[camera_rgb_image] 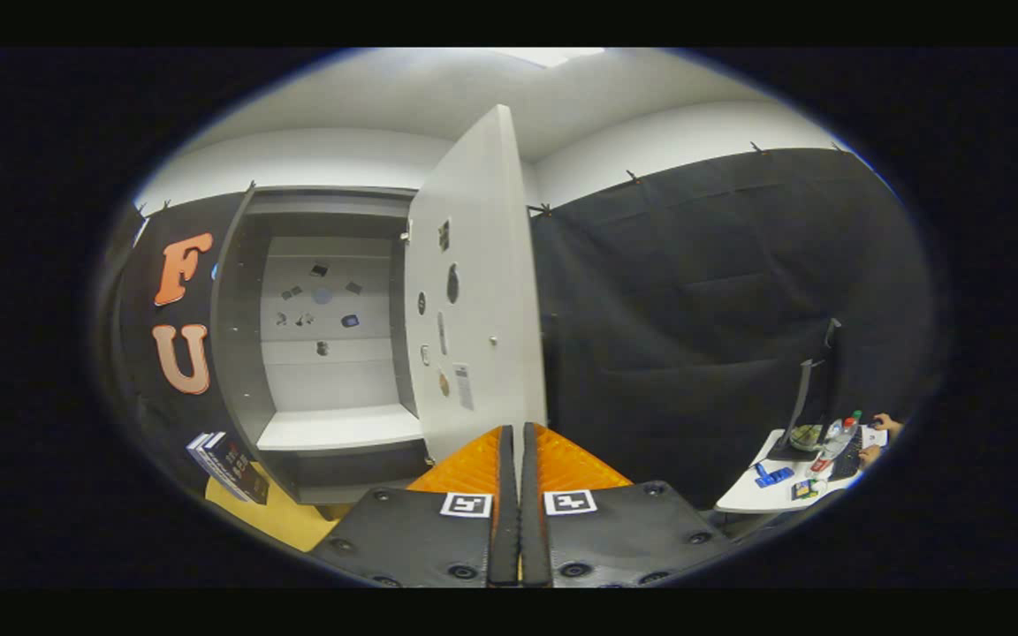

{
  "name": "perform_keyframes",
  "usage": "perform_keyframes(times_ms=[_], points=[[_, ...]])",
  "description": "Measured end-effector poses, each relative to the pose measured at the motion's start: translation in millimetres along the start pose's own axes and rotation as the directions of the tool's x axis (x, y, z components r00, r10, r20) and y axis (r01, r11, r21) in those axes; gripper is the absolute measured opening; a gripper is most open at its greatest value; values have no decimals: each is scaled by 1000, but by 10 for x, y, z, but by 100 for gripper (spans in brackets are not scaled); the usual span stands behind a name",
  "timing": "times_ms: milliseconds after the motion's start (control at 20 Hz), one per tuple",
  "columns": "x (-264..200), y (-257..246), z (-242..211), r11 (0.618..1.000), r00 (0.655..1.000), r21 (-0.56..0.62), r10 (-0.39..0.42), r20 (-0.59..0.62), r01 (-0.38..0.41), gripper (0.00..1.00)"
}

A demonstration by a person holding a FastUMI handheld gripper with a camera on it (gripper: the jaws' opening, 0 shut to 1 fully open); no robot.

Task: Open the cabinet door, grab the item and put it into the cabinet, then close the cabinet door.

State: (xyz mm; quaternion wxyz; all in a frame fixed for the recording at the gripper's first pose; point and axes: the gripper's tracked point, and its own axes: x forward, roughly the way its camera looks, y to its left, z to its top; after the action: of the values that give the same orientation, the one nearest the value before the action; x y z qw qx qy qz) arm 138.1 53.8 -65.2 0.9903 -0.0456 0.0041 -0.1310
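gripper (pixel 518 437) fingers together, pinching bottom edge of cabinet door (pixel 474 291) at 12 o'clock | door swung open | cabinet (pixel 332 353) at 10 o'clock | box (pixel 228 466) at 9 o'clock

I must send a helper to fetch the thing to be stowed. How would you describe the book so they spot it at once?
Start at the grey cabinet with its door swung open; the shut gripper meets that door's edge. Below the cabinet's left corner lies a yellow table, and the dark book leans there. Nothing else stands on that table.
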Motion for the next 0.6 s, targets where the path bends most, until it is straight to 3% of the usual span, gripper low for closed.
perform_keyframes(times_ms=[300, 450, 600], points=[[59, 629, -794, 990, 983, 9, 142, -112, -142, 30], [190, 878, -1374, 983, 965, -24, 172, -197, -180, 32], [288, 1076, -2015, 976, 934, -35, 195, -299, -214, 42]])
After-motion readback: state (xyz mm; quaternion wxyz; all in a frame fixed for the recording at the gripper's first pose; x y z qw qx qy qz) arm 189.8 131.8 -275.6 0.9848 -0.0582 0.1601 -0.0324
